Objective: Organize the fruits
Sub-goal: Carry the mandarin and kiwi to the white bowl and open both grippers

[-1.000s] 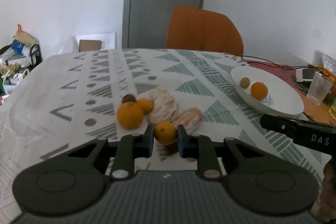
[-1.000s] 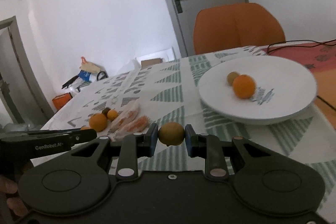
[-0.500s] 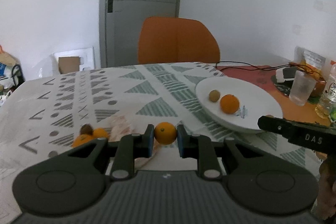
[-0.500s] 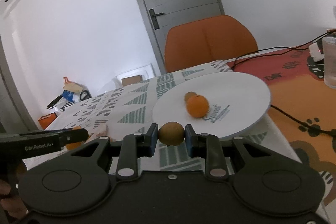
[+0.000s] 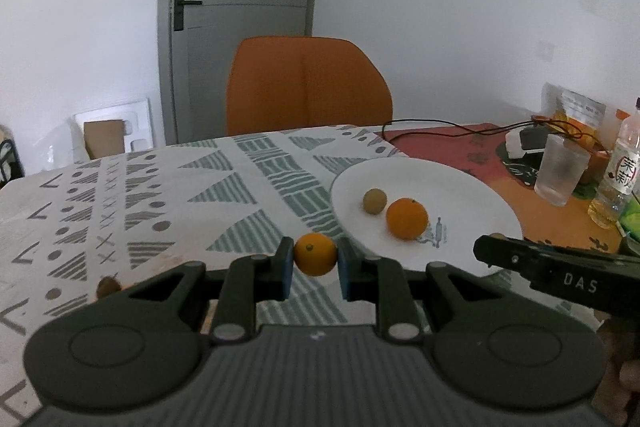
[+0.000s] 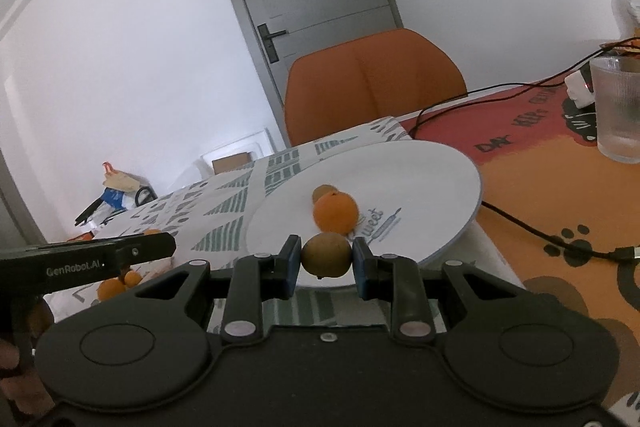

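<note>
My left gripper (image 5: 315,259) is shut on a small orange (image 5: 315,253), held above the patterned tablecloth just left of the white plate (image 5: 472,187). On that plate lie a bigger orange (image 5: 406,218) and a brown-green round fruit (image 5: 375,201). My right gripper (image 6: 326,259) is shut on a similar brown round fruit (image 6: 326,254), held over the near rim of the plate (image 6: 440,179), close to the orange (image 6: 335,213) lying there. Behind the left gripper's body in the right wrist view, two small oranges (image 6: 116,285) remain on the cloth.
An orange chair (image 5: 306,83) stands at the table's far side. A glass (image 5: 562,169), a bottle (image 5: 618,173), a charger and cables (image 6: 532,227) sit on the orange mat to the plate's right. A brown fruit (image 5: 106,286) lies at the left on the cloth.
Both grippers have carried their fruit rightward toward the plate. The pile of loose fruit has slid out of the left wrist view; the plate now sits close under the right gripper.
</note>
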The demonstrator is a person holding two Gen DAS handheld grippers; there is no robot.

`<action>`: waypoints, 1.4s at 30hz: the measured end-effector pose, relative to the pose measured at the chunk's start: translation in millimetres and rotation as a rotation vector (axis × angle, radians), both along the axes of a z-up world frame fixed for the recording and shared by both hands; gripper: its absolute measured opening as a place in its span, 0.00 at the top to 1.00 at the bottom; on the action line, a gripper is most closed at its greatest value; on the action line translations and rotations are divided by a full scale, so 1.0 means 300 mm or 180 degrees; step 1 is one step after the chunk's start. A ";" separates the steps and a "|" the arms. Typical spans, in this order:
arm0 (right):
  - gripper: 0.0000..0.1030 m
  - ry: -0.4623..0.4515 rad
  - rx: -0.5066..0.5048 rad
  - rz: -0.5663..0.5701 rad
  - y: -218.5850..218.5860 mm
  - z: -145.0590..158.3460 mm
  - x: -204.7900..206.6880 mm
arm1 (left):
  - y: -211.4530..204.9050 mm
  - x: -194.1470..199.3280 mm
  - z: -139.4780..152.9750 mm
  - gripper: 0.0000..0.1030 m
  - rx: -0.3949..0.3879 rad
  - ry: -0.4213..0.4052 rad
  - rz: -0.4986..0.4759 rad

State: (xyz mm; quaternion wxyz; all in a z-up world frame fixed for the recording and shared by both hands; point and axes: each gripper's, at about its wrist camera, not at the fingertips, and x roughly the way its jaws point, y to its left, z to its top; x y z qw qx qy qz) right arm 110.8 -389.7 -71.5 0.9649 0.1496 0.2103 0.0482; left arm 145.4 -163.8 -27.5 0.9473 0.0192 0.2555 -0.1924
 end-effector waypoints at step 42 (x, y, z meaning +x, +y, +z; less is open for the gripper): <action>0.41 0.0012 0.0039 -0.0214 -0.041 -0.005 -0.010 | -0.041 0.044 0.038 0.17 0.0172 -0.0111 0.0115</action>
